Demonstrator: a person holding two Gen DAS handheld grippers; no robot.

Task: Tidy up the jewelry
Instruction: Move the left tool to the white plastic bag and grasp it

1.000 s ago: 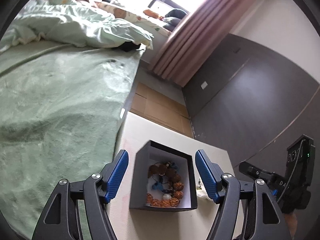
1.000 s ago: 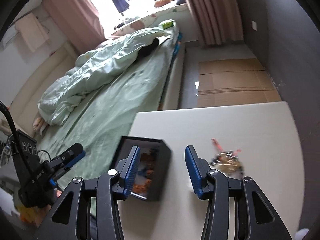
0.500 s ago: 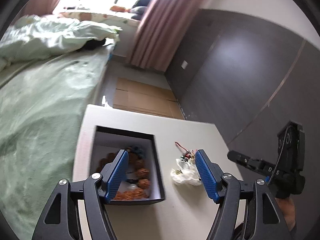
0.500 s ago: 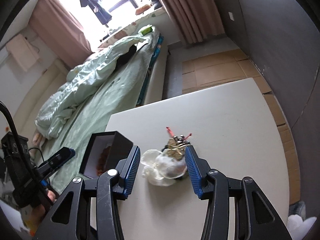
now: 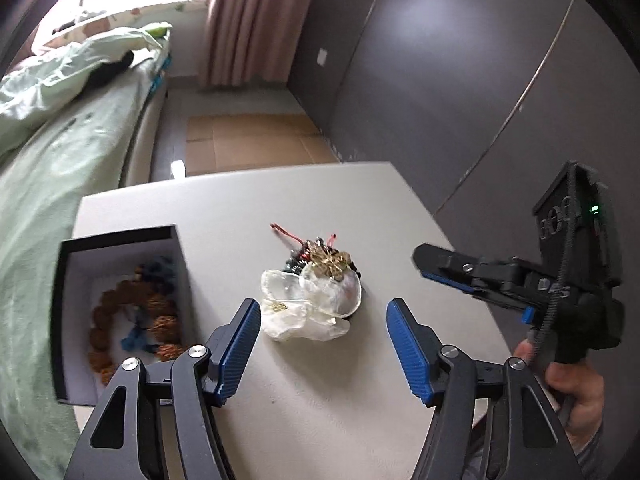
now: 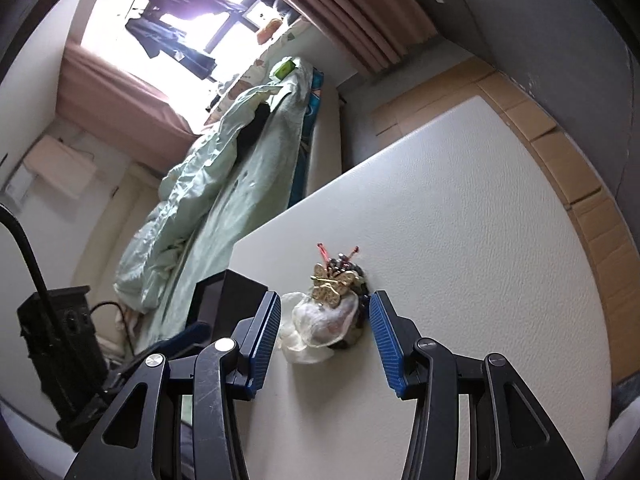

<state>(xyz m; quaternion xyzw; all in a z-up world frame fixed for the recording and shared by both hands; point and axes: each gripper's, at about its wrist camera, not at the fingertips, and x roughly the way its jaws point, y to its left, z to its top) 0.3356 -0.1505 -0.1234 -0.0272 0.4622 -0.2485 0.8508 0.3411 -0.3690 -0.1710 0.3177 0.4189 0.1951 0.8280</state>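
Brown, knobbly beads already lie coiled inside the black box [image 5: 120, 240], so you can count the beaded bracelet [image 5: 132, 320] with its blue tassel as put away; the box sits open, white-lined, at the left edge of the table [image 5: 320, 400], close to the bed side. What is left, as far as you can judge, is the jewelry pile [image 5: 316, 292] near the middle of the table, well apart from the box and untouched by either tool.

That pile is a soft, crinkled clear plastic bag [image 5: 304, 320], glossy and partly collapsed, with a gold filigree butterfly piece [image 6: 332, 284] resting on top, dark beads beneath it, and thin red cord ends [image 6: 338, 250] poking out toward the far edge. Expect it to be slippery and loose rather than one solid lump.

Your left gripper [image 5: 323, 344] hangs just short of the pile with its ribbed blue pads spread wide, holding nothing. Your right gripper [image 6: 324, 342] also stands apart and empty, its pads flanking the bag on either side, close to the plastic; whether they touch it you cannot tell from here.

The table itself is a matte, faintly pebbled off-white surface.
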